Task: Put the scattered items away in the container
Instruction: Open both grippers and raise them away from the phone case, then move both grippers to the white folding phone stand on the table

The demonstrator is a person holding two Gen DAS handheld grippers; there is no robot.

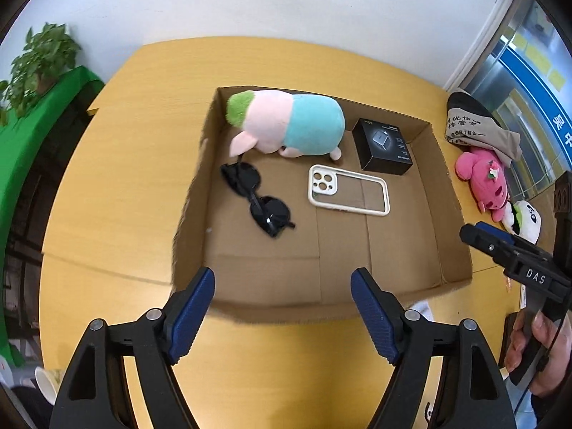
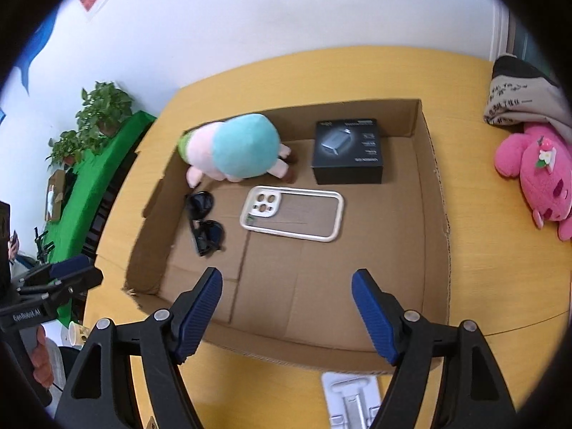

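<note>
Surroundings: a yellow worktop (image 1: 150, 150) carries a shallow cardboard box (image 1: 434, 193); off its right wall lie a pink plush (image 2: 536, 175), a folded printed cloth (image 2: 518, 103) and a small panda plush (image 1: 525, 220); potted plants (image 2: 102, 107) stand on a green ledge to the left.
In the way: nothing lies between either hand-held gripper and the box floor; a white plastic stand (image 2: 352, 398) sits on the worktop just before the box's near wall.
Box contents: a pink-and-turquoise plush pig (image 1: 286, 125) at the far left, a black product box (image 1: 384, 146) at the far right, black sunglasses (image 1: 255, 198) by the left wall, a white-rimmed clear phone case (image 1: 348, 189) mid-floor.
Left hand-held gripper (image 1: 282, 286): spread wide, nothing between its pads, hanging over the near wall, well apart from the sunglasses.
Right hand-held gripper (image 2: 287, 287): spread, empty, above the near floor, well apart from the phone case.
Open room: the near half of the box floor is bare; the walls are low all round.
</note>
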